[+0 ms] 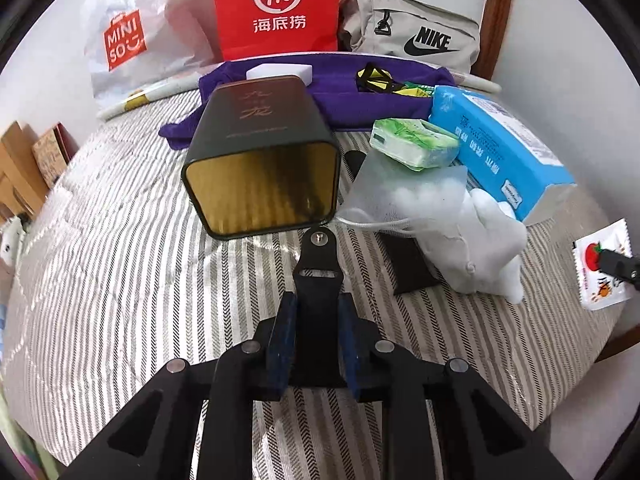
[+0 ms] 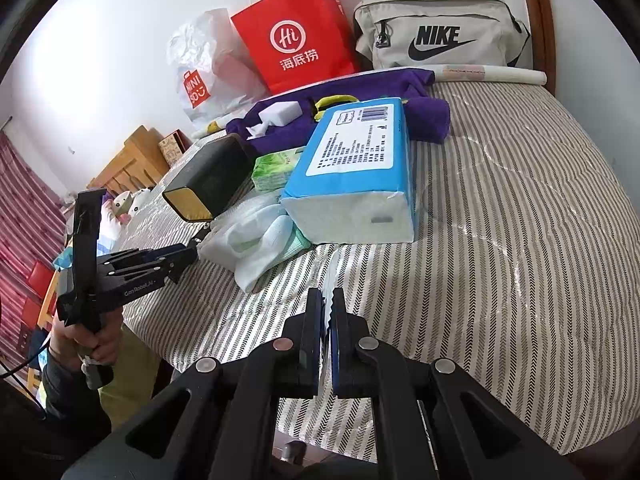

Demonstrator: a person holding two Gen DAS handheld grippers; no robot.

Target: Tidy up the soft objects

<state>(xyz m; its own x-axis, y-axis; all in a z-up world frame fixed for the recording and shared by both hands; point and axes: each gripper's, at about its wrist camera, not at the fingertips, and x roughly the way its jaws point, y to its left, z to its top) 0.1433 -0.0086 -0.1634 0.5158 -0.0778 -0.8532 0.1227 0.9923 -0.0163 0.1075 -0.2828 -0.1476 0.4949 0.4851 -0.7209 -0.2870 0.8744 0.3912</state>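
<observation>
NIKE pouch (image 2: 440,36), MINISO bag (image 1: 132,40) (white plastic)

Even, soft daylight fills both fisheye views, with shadows faint beneath the tissue pack (image 2: 352,168) on the striped bed (image 2: 500,220). Straight lines bow toward the dark circular corners (strongest at the rims). A mild sheen glints off the gold tin (image 1: 260,196); focus holds throughout.

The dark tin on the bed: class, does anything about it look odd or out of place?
Yes. The dark tin lies tipped on its side on the striped bedcover, its open gold-lined mouth facing the left gripper. It is a hard container among soft things.
</observation>
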